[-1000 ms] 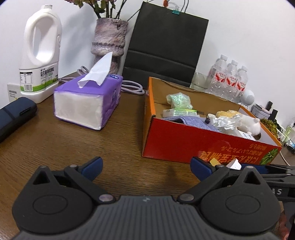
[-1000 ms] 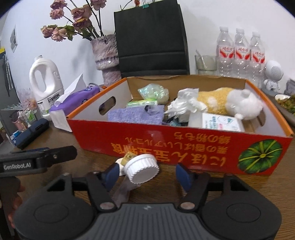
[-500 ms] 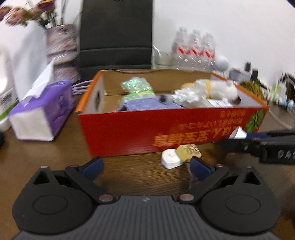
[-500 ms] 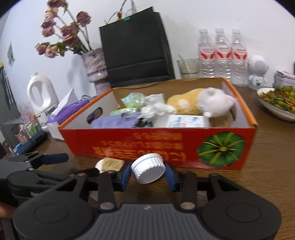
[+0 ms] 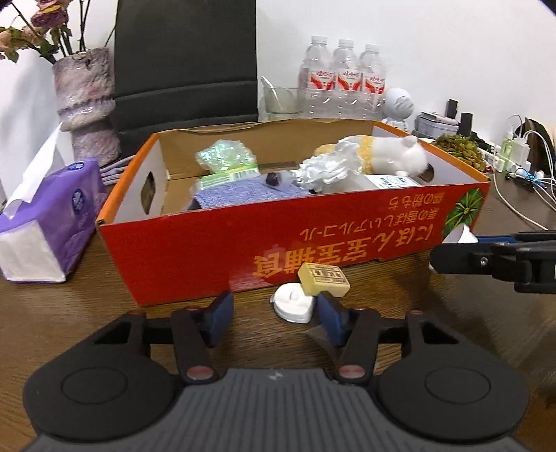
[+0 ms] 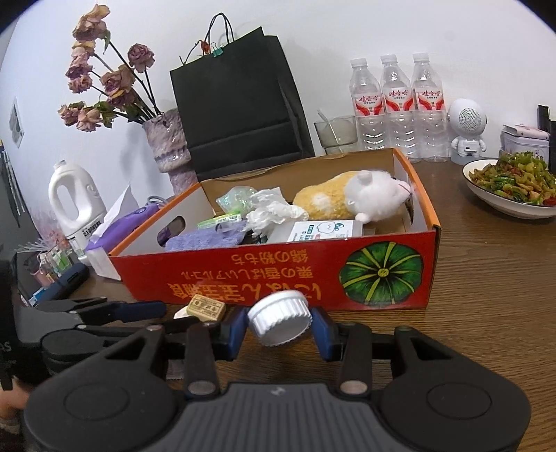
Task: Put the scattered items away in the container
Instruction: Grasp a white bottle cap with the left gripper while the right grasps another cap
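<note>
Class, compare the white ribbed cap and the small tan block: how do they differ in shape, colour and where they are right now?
The cap is round, white and ribbed; the block is rectangular, tan and printed. The cap is clamped in the right gripper; the block lies on the table, ungripped. Both are small and outside the red box.

Plain white wall (image 6: 347, 27) behind, evenly lit, no window in view. Brown wood-grain table (image 6: 486, 278) w/ visible grain fills the foreground. Along the wall: black paper bag (image 6: 239, 104) w/ cord handles & a green clip, mottled purple vase (image 6: 166, 146) of dried roses, 3 water bottles (image 6: 396, 104) in a row, white round speaker (image 6: 467, 128). Left side: white jug (image 6: 74, 201), wall socket plate (image 6: 15, 120). Far right in left-wrist view: white cables & chargers (image 5: 517, 156).
</note>
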Demonstrator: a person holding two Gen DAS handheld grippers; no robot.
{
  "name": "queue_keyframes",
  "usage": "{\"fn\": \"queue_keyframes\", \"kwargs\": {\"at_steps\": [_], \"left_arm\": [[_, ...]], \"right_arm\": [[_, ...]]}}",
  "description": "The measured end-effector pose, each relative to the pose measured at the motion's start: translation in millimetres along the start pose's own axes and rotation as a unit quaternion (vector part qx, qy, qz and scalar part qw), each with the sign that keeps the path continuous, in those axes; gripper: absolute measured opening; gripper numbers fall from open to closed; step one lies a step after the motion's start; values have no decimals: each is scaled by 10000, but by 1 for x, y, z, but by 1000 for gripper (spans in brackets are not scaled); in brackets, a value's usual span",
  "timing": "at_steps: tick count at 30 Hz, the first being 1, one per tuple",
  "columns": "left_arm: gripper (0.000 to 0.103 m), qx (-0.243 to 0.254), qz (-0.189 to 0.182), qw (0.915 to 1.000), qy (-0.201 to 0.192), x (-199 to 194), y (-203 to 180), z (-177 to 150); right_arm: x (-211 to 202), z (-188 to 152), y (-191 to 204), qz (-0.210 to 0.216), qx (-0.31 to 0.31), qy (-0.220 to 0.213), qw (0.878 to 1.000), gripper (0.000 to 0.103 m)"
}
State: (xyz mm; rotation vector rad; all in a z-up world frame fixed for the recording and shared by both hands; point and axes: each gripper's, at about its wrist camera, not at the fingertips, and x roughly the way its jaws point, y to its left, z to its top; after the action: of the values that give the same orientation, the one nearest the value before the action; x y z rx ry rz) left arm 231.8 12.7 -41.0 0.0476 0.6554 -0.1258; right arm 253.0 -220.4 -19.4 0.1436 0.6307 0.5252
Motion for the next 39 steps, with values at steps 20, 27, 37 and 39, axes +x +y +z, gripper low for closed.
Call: {"fn": "queue_keyframes", "kwargs": {"at_steps": [20,27,37,39], "left_arm": [[26,180,-392,9990,-101,-4,-6,-2],[25,164,-311,9989,-314,-17,-3,-7],[25,-70,-346,9978,-554,-34,4,-14],[25,-90,-352,9975,-599,-36,5,-14]], "right_arm": [[16,-13,13,-503,-501,405,9967,60],[13,-16,29,-575,-1040,393,9921,39],[4,-13,28,-529,-947,183,9939,39],[4,-13,29,-516,-951,167,9940,39]]}}
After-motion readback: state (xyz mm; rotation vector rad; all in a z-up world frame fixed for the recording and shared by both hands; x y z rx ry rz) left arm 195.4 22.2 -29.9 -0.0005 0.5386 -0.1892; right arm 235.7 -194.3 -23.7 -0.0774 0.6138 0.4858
